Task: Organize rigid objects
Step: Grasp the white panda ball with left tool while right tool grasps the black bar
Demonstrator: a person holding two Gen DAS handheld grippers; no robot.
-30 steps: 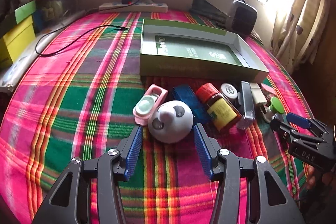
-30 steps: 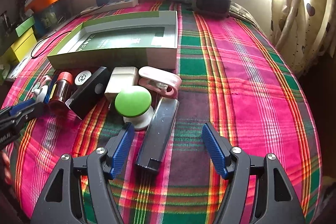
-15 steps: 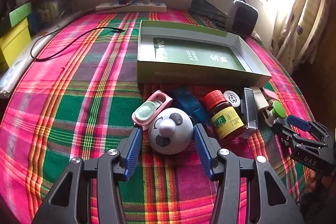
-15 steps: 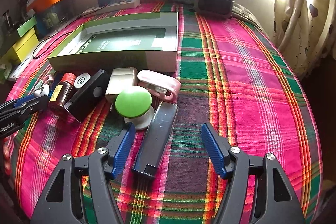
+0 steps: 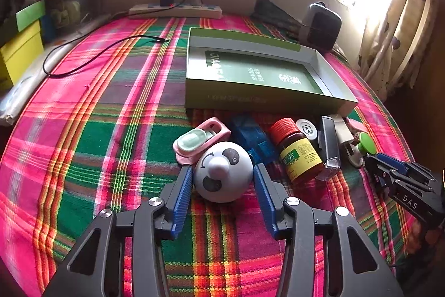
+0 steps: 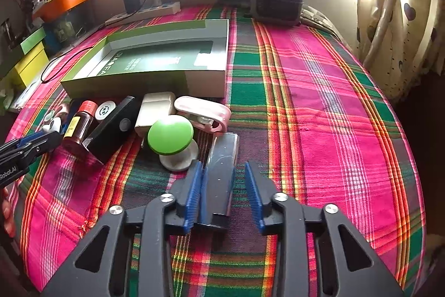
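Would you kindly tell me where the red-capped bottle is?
In the left wrist view, the red-capped bottle lies right of centre, between the blue case and the black bar.

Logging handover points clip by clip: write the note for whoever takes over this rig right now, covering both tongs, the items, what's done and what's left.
Left tongs: jaws just been closing round the white panda-faced dome; pads at its sides, firm contact unclear.
Right tongs: just been closing, dark flat bar between them; one pad meets it, the other shows a gap, so no grip.
Things: both lie on the plaid cloth, in the row before the green open cardboard box, with the red-capped brown bottle.
Done: nothing boxed.
Left: finish both grips; probably box every item.
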